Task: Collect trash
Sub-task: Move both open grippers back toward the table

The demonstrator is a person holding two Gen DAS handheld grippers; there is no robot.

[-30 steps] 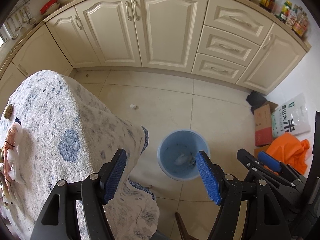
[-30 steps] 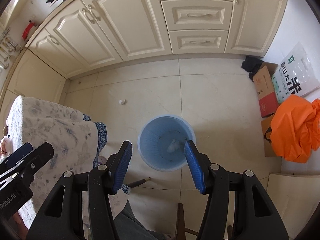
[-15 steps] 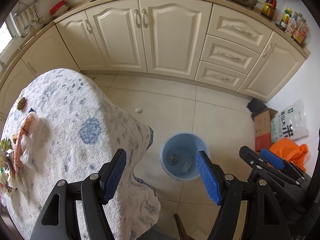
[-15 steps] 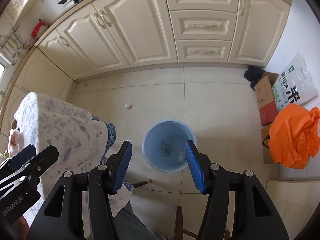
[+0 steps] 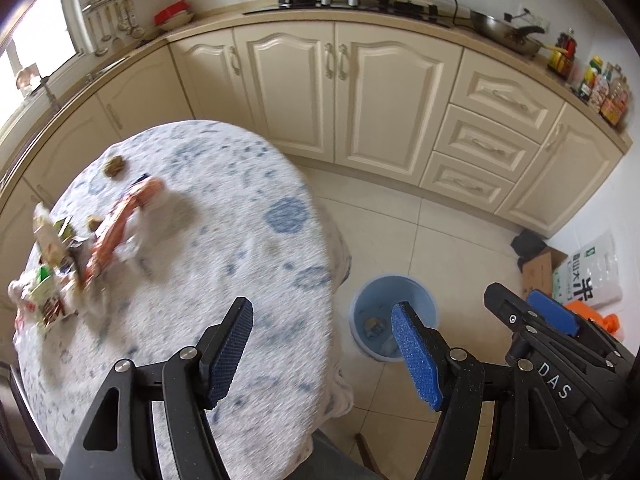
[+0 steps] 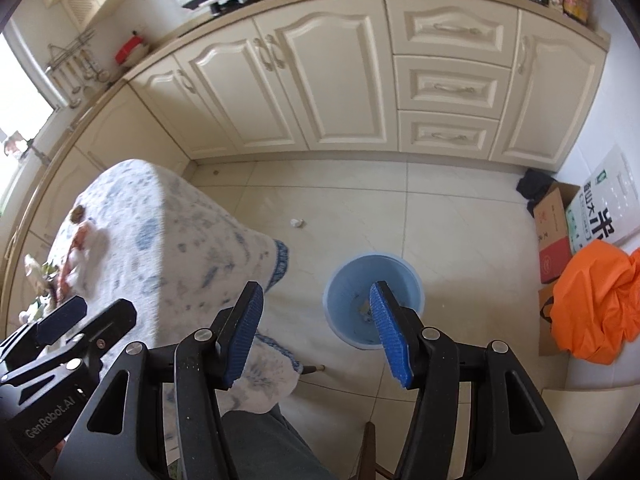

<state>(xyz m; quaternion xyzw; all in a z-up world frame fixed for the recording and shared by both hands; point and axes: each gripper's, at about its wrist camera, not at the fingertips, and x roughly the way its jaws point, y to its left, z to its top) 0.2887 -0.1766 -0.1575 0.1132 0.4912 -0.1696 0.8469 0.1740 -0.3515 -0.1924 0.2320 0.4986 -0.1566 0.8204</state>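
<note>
**A:** Kitchen, mid-cleanup. At far left a heap of wrappers (image 5: 60,264) lies on the table (image 5: 224,248), near its far edge, with a red-and-white plastic bag (image 5: 124,220) just beside it. What do they ask of a grip?

**B:** They look light, thin and crinkly, likely slippery; a pinch on a bunched fold or a carton's edge seems the safest hold.

**A:** And the tools?

**B:** The left gripper (image 5: 322,354) hangs over the near side of the table, fingers (image 5: 230,350) apart, nothing between them. The right gripper (image 6: 316,334) hangs further right, fingers also wide apart and empty, framing the blue bin (image 6: 412,280) on the floor.

**A:** Anything else loose?

**B:** A small crumpled white scrap (image 6: 296,223) on the tiles, well apart from the bin, which already holds a few bits.
</note>
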